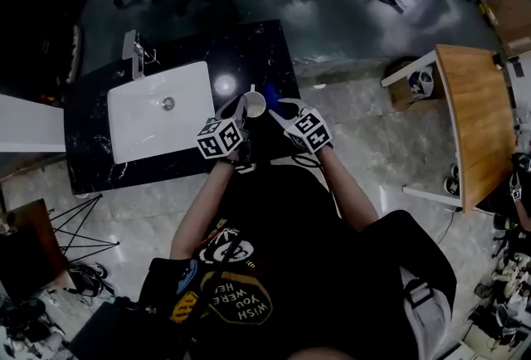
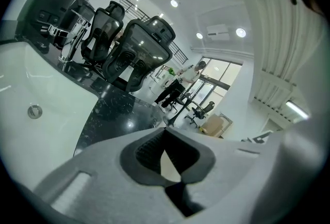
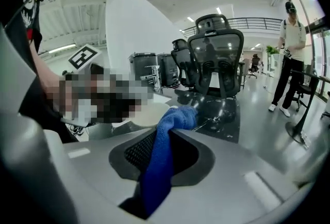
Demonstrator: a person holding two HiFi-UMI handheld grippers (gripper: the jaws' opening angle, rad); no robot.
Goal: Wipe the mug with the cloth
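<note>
Head view is showing me standing at the black tabletop (image 1: 249, 51), with both arms reaching over its front edge, just beside the white sink (image 1: 141, 134). My left hand-held gripper (image 1: 242, 113) is pinching the cream mug (image 1: 255, 104); in the left gripper view a pale sliver of it is sitting between the nearly closed jaws. My right hand-held gripper (image 1: 279, 108) is clamping the blue cloth (image 3: 157, 166), whose bunched top is sticking out past the jaws, just beside the mug, while its tail is hanging down behind them.
</note>
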